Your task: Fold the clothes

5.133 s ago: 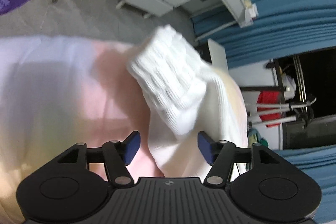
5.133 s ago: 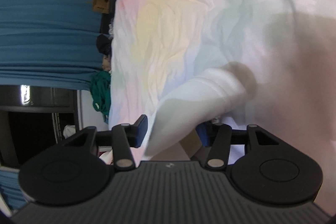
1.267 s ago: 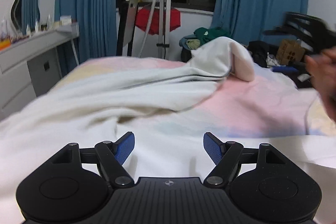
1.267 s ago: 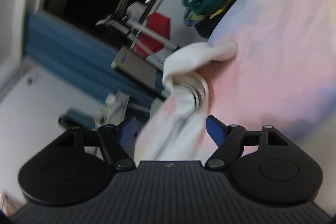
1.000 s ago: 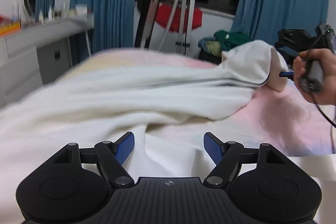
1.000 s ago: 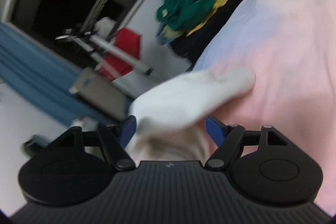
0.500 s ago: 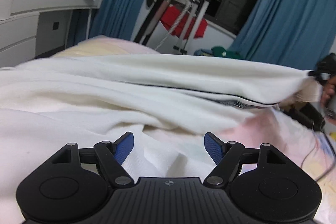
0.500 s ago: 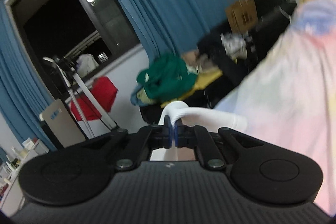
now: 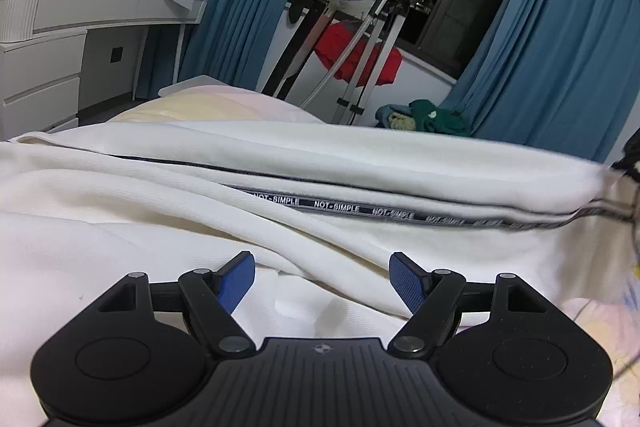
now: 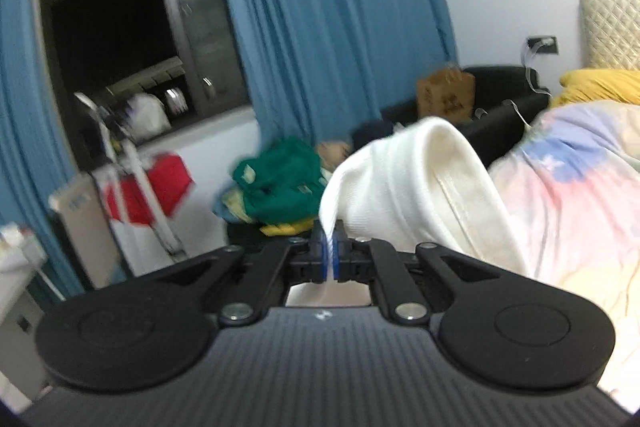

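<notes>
A white garment [image 9: 320, 167] with a dark "NOT-SIMPLE" printed band lies stretched across the bed in the left wrist view. My left gripper [image 9: 322, 281] is open, low over the near folds of the cloth, holding nothing. My right gripper [image 10: 330, 255] is shut on the garment's ribbed white end [image 10: 416, 183], which bulges up over the fingers. In the left wrist view the garment is pulled taut toward the right edge, where the right gripper is barely visible.
The bed has a pastel sheet [image 10: 576, 195]. A white dresser [image 9: 60, 43] stands at the left. A clothes rack with a red item [image 9: 360, 55], blue curtains [image 9: 540, 59] and a pile of green clothes [image 10: 280, 183] lie beyond the bed. A yellow pillow [image 10: 600, 83] is at the head.
The right gripper closed on the garment's end and has pulled it out to the right, stretching the cloth taut. The left gripper stayed open, low over the cloth.
</notes>
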Action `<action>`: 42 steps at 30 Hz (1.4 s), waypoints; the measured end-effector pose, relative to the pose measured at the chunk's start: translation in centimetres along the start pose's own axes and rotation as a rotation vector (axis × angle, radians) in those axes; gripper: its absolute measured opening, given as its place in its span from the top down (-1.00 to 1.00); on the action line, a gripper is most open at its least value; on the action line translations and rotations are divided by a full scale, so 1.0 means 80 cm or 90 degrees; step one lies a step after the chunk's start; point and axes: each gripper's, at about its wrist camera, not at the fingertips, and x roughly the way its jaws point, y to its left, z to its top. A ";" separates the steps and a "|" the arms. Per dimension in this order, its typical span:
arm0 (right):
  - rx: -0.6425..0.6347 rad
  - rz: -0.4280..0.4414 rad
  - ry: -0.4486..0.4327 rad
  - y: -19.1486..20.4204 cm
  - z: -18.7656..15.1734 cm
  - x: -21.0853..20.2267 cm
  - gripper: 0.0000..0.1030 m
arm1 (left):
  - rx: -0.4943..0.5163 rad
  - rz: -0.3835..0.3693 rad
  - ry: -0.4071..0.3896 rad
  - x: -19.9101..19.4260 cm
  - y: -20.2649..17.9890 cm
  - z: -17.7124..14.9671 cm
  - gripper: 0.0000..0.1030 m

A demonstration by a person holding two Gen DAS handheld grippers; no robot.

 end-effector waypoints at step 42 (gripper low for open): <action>0.181 -0.014 0.243 -0.167 -0.184 0.165 0.72 | 0.033 0.011 0.109 0.059 -0.025 -0.044 -0.67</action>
